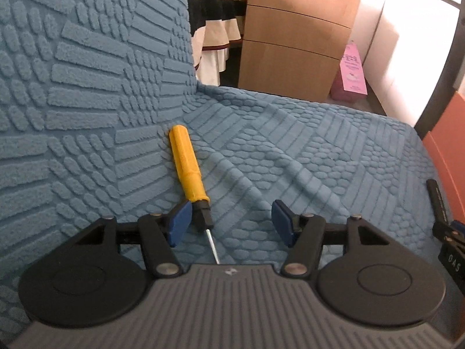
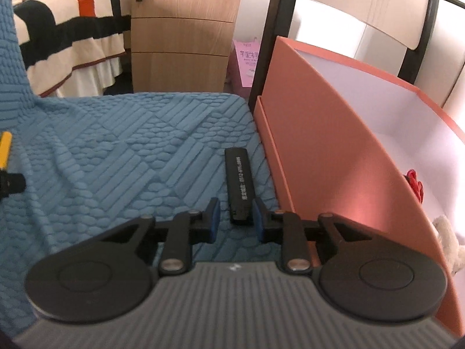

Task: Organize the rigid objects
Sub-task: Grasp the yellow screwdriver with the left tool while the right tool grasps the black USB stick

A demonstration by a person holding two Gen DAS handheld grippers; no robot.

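— Left gripper point(image 1: 232, 222)?
— Mine's gaping over the sofa cover point(image 1: 319, 157); the yellow screwdriver point(image 1: 189, 168) lies by my left pad, untouched.
— Right gripper point(image 2: 234, 221)?
— Narrow, straddling the black bar point(image 2: 239, 186) — right pad touching, left apart — beside the orange box point(image 2: 319, 160).

sofa point(image 1: 87, 87): blue textured cover | wooden drawer cabinet point(image 2: 183, 37) | striped bedspread point(image 2: 64, 29)

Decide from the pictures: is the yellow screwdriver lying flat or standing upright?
Lying flat: the yellow screwdriver rests lengthwise on the blue textured cover, its metal tip toward the camera.
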